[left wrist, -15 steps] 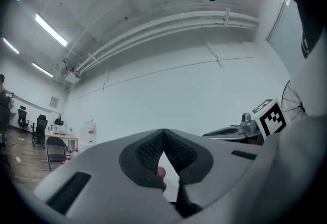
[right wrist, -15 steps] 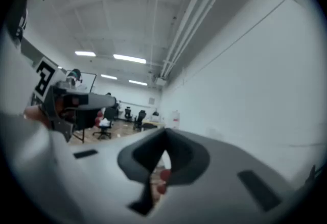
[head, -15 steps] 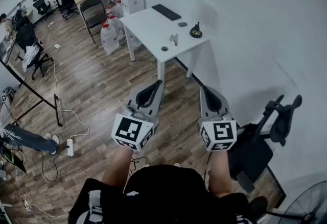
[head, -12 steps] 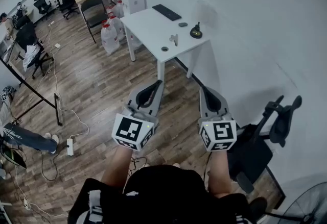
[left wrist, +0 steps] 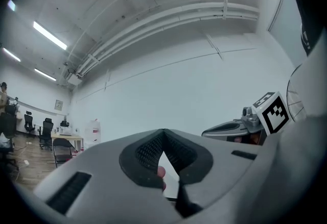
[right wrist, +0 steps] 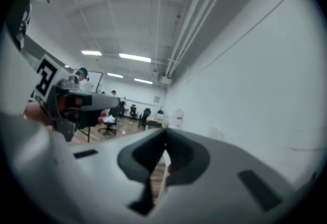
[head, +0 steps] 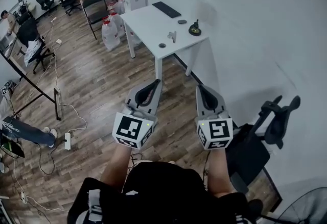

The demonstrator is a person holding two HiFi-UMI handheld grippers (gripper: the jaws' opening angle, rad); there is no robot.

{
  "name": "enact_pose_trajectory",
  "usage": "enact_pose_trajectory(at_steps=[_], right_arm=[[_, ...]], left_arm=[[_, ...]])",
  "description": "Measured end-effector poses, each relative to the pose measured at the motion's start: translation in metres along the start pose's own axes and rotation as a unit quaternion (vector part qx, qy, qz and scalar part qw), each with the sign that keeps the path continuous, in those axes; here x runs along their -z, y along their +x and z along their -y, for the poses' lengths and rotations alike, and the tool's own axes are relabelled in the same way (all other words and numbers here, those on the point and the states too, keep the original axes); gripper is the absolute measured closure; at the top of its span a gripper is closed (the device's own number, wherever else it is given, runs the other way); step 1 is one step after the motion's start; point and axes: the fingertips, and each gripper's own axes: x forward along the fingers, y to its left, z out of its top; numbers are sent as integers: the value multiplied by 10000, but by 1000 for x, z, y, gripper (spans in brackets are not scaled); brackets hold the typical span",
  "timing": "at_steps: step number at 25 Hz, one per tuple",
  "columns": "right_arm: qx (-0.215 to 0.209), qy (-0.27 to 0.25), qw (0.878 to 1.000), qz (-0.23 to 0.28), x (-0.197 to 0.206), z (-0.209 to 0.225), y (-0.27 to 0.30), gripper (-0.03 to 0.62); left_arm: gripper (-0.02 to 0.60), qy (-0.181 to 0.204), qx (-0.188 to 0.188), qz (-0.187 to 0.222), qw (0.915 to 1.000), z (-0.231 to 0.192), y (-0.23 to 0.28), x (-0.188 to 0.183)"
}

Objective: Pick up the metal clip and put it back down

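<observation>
The metal clip point(head: 172, 37) lies on the white table point(head: 148, 26) far ahead in the head view, small and silvery, between a black disc point(head: 162, 45) and a dark ornament point(head: 194, 29). My left gripper point(head: 155, 82) and right gripper point(head: 201, 86) are held side by side above the wooden floor, well short of the table. In the left gripper view the left gripper point(left wrist: 163, 132) has its tips together with nothing between them. The right gripper point(right wrist: 164, 145) is likewise shut and empty in its own view. Both point toward the white wall.
A black keyboard point(head: 166, 9) lies at the table's far end. Water jugs point(head: 110, 34) stand beside the table. A black office chair point(head: 260, 136) is close on my right. A power strip point(head: 67, 140) with cables and a black stand point(head: 30, 85) occupy the floor at left.
The head view has shifted slightly, so the table sits a bit higher and further left. Both grippers stay shut and side by side.
</observation>
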Motion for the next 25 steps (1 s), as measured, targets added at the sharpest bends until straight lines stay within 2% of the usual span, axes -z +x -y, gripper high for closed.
enact_pose_trajectory(at_steps=[9,18,25], right_arm=[[-188,-40,9998,-89,21,18,-9,560],[-240,62,9995,-202,32,37,-4,560],[-256,-32,9991,-324,46,45,31,560]], left_arm=[[558,287,-135,-136,9994,29,16,15],[558,113,-259,-133,9995,28,34,17],[558,94,-171,-65,9998,7,62,34]])
